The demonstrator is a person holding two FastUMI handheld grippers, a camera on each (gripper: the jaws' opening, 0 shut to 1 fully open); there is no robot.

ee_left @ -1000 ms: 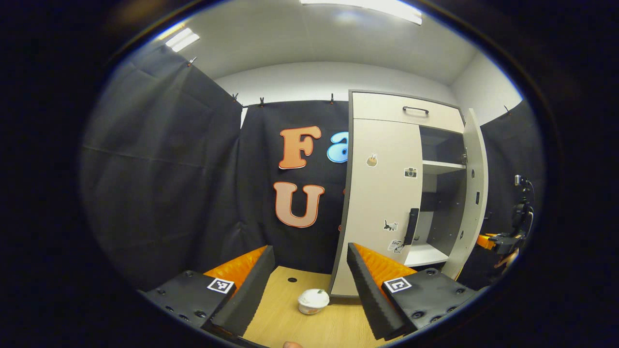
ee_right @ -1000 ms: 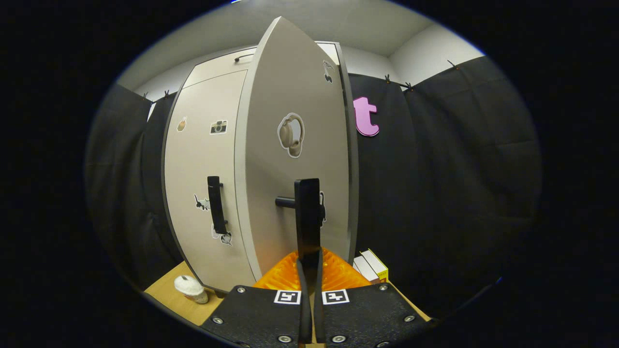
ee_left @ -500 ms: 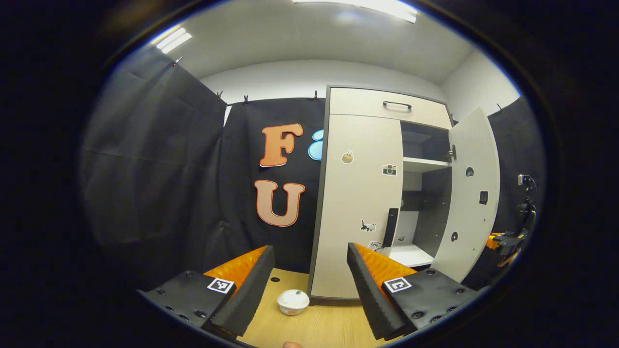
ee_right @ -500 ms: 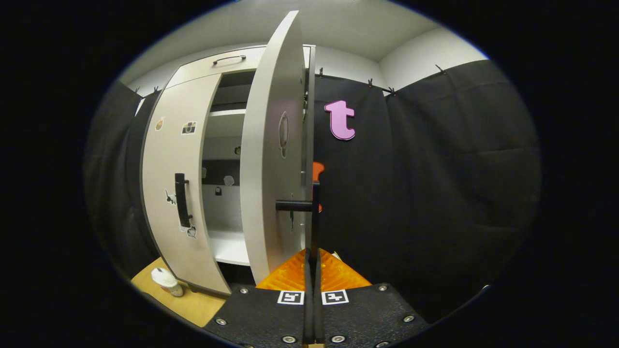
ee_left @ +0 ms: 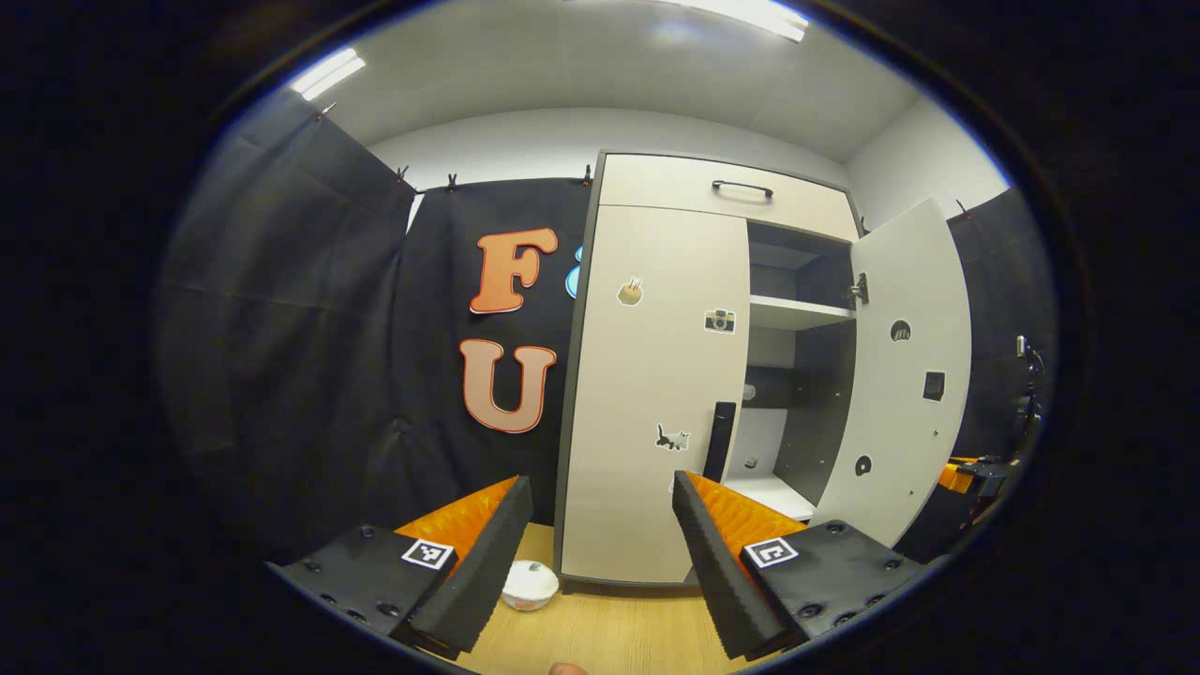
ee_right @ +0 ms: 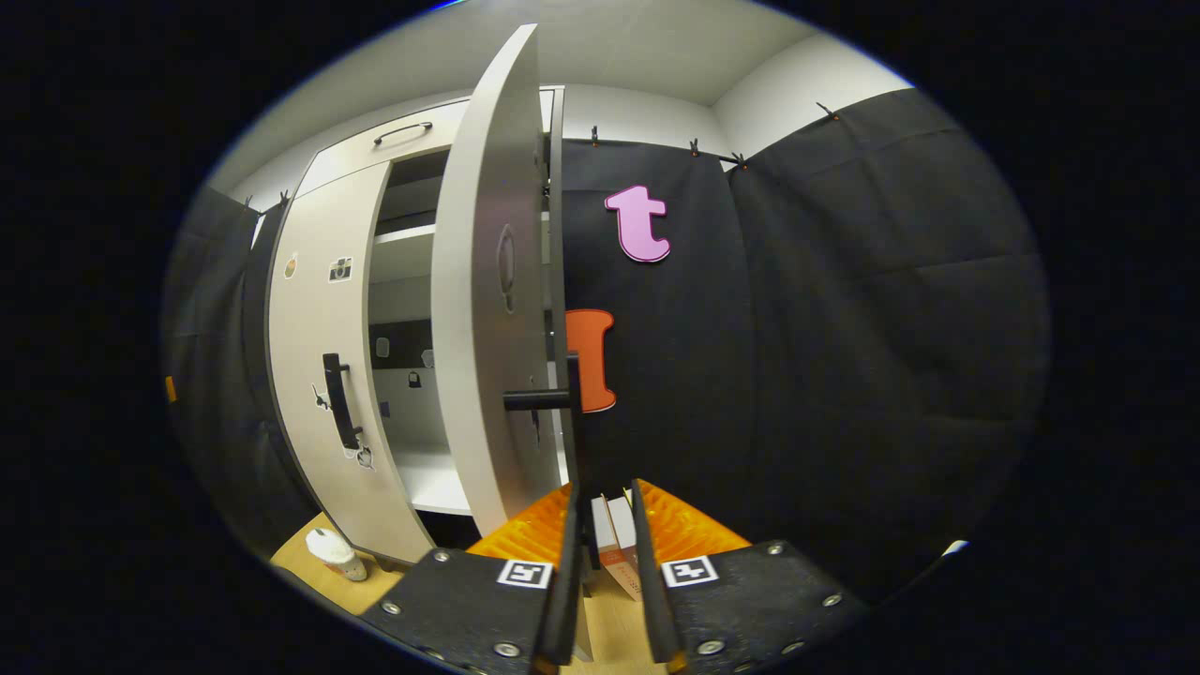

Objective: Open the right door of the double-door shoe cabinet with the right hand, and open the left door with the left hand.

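A light wooden table (ee_left: 600, 637) is seen carrying the shoe cabinet (ee_left: 656, 394), which stands upright on it. A small white cup (ee_left: 530, 584) is set on the table just beside the cabinet's left front corner. Two small boxes (ee_right: 614, 548) are stood on the table near the cabinet's right side.

A small white lidded cup (ee_left: 530, 584) stands on the wooden tabletop (ee_left: 609, 633), just ahead of the left claw's left finger in the left gripper view; in the right gripper view it sits low and far to the left of the claw. Seen through the gap of the right claw, a couple of small boxes (ee_right: 614, 544) stand upright close ahead on the same wood. Long ceiling lights (ee_left: 323, 73) glow high above, and a white wall (ee_left: 487, 150) rises behind the black cloth.
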